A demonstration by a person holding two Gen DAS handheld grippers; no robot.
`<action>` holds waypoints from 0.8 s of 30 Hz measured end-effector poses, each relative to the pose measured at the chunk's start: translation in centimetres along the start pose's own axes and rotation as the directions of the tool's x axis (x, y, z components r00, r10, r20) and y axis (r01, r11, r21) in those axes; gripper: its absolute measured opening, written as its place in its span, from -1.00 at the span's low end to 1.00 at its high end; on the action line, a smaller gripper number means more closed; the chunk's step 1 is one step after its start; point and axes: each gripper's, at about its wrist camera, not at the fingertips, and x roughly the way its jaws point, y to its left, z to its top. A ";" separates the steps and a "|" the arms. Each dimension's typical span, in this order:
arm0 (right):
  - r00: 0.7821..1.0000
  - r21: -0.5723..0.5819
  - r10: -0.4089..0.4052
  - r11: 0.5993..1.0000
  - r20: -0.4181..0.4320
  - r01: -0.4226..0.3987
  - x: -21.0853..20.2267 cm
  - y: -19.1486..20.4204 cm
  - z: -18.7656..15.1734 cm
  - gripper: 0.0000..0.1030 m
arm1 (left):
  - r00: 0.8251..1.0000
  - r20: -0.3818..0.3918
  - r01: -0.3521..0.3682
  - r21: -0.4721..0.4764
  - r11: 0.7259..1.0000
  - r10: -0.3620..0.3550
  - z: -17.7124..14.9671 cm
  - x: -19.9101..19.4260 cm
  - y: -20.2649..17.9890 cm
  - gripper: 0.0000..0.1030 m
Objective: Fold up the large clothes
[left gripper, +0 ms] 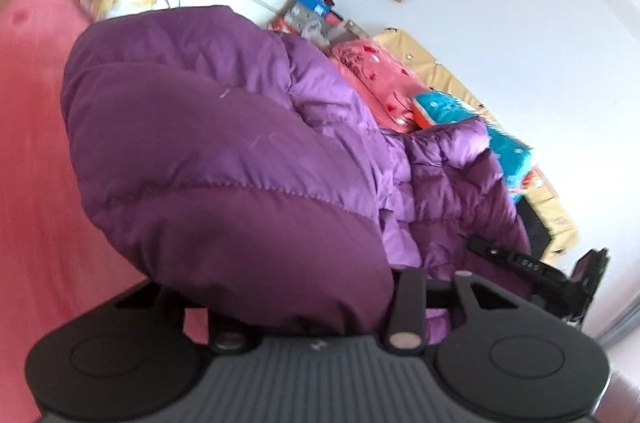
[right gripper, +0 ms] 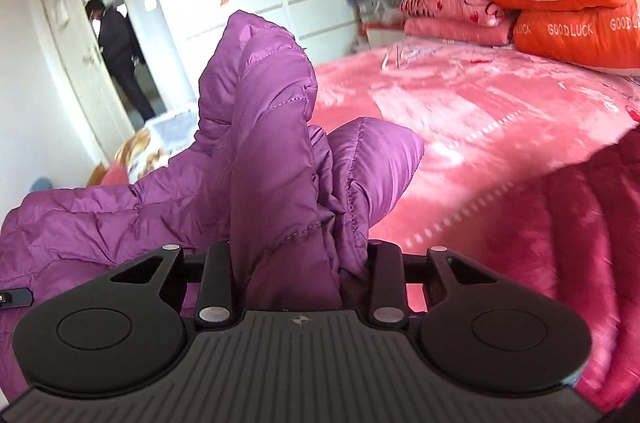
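Jacket [right gripper: 256, 159] hangs bunched over the pink bed [right gripper: 460, 127], puffy purple bulk strung between both tools. Right gripper [right gripper: 296, 263] clenches a fold rising straight ahead of it; left gripper [left gripper: 304, 303] looks clamped on another, fingers buried, nearer the bed's edge.

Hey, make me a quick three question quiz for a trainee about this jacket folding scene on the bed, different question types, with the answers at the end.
1. True or false: the right gripper is shut on the purple jacket.
2. Multiple choice: the jacket is over A) a wooden floor, B) a pink bedspread, C) a glass desk.
3. Fill in: the orange folded quilt at the head of the bed reads GOOD ____.

Key: 1 true. 2 B. 3 LUCK. The left gripper has jacket fabric bunched over it, so its fingers are hidden.
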 end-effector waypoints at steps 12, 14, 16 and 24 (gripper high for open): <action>0.965 -0.048 -0.258 0.966 -0.056 0.255 11.1 -2.1 -3.5 0.33 | 0.967 -0.011 -0.254 0.037 0.967 0.254 0.1 7.8 7.9 0.43; 0.963 -0.026 -0.262 0.965 -0.056 0.261 10.8 -2.8 -3.4 0.55 | 0.960 -0.010 -0.280 0.042 0.959 0.281 0.0 7.4 8.3 0.65; 0.959 -0.002 -0.280 0.960 -0.036 0.280 11.1 -2.2 -3.4 0.86 | 0.952 -0.003 -0.305 0.050 0.951 0.306 0.2 6.8 7.8 0.74; 0.958 0.092 -0.270 0.961 0.100 0.262 4.4 -3.2 -3.6 1.00 | 0.874 0.159 -0.479 0.131 0.868 0.458 -0.6 1.0 5.7 0.98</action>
